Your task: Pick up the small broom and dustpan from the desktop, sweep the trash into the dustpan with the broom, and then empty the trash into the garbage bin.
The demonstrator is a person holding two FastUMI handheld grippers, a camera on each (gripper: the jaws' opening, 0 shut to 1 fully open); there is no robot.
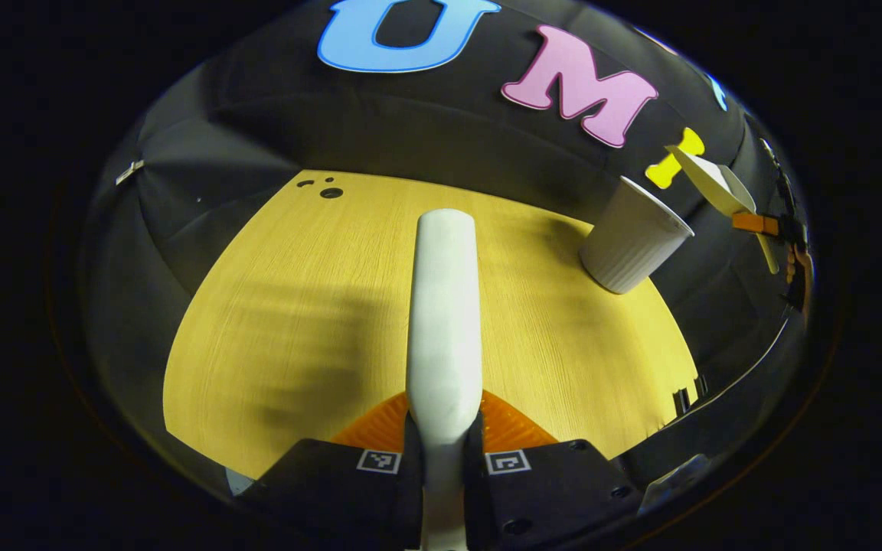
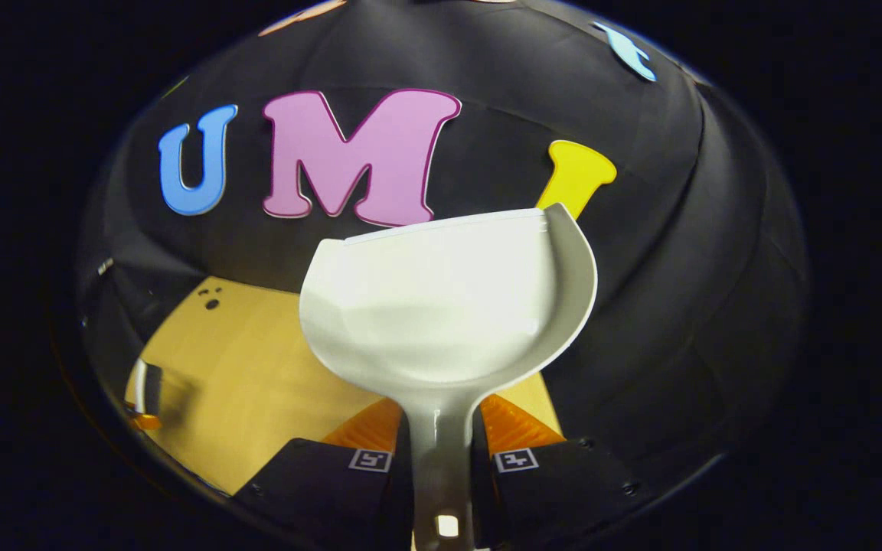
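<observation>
White plastic broom handle (image 1: 442,306) sits squeezed in the left hand-held gripper (image 1: 442,440), pointing to 12 o'clock over the yellow wooden tabletop (image 1: 295,321). The white ribbed garbage bin (image 1: 632,237) stands at 2 o'clock. The right hand-held gripper (image 2: 441,451) pinches the white plastic dustpan (image 2: 449,306), lifted up.

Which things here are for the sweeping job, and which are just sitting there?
For the job:
- broom handle, held in the left gripper
- dustpan, held in the right gripper
- white garbage bin

Just there:
- wooden desktop
- small dark holes in it
</observation>
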